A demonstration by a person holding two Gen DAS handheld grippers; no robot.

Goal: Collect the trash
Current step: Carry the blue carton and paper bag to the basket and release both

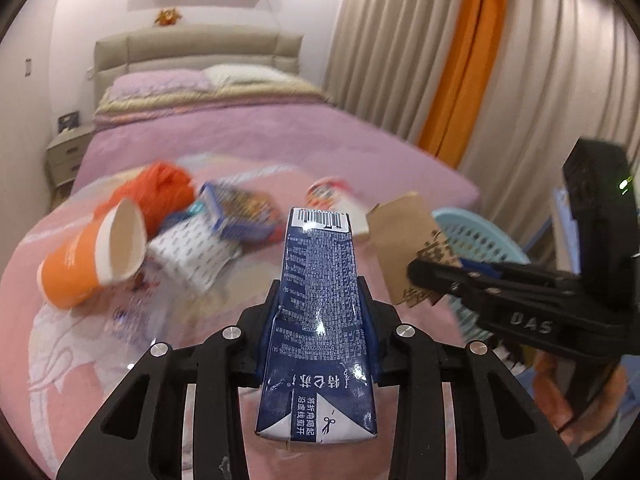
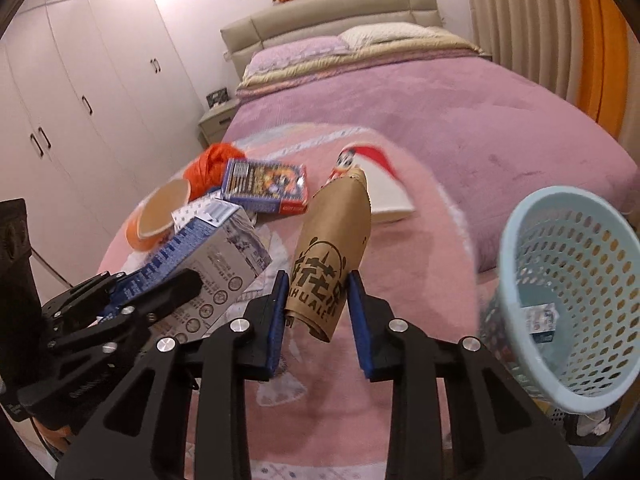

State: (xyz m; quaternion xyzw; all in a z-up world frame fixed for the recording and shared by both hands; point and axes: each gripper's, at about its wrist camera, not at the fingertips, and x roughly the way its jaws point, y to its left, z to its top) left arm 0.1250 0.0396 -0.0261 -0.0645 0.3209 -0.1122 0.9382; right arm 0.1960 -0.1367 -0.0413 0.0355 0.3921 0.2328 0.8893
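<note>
While both of your grippers are loaded, most of the job remains. Your left gripper (image 1: 320, 312) is clamped on the blue carton (image 1: 320, 304), and your right gripper (image 2: 318, 312) pinches the brown paper bag (image 2: 330, 256), both lifted off the pink blanket (image 2: 420, 240). The light-blue basket (image 2: 568, 280) beside the bed holds what seems one small scrap. Left on the blanket: the orange cup (image 1: 92, 256), orange plastic bag (image 1: 164, 188), patterned box (image 2: 264, 186) and other wrappers.
</note>
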